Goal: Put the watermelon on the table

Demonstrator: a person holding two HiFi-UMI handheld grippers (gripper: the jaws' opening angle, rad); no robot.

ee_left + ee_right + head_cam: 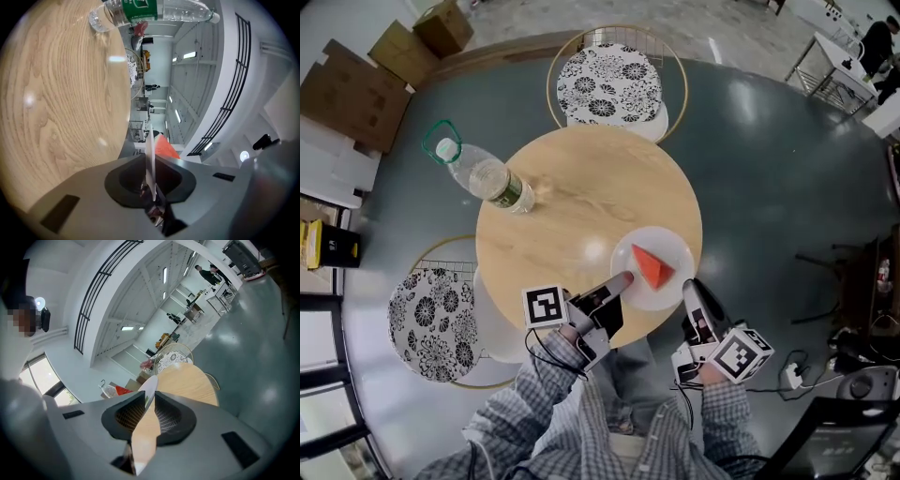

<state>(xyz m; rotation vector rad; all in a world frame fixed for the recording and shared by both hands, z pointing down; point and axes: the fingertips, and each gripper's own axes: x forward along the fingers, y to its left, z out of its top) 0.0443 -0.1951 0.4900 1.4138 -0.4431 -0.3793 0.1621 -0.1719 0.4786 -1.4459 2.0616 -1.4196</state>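
A red watermelon wedge [652, 267] lies on a small white plate [671, 246] over the near right part of the round wooden table [581, 202]. My left gripper [622, 279] is shut on the plate's left rim, my right gripper [692, 291] on its near right rim. In the left gripper view the plate's thin edge [150, 154] stands between the jaws of the left gripper [150, 174], with the wedge [165, 146] behind it. In the right gripper view the plate [149, 386] is pinched in the right gripper [147, 414], and the wedge [123, 390] peeks out at the left. Whether the plate touches the tabletop I cannot tell.
A clear water bottle [483, 173] lies on its side at the table's left. Two wire chairs with flowered cushions stand close by, one beyond the table [609, 82] and one at its near left [433, 323]. Cardboard boxes [356, 89] sit on the floor at the far left.
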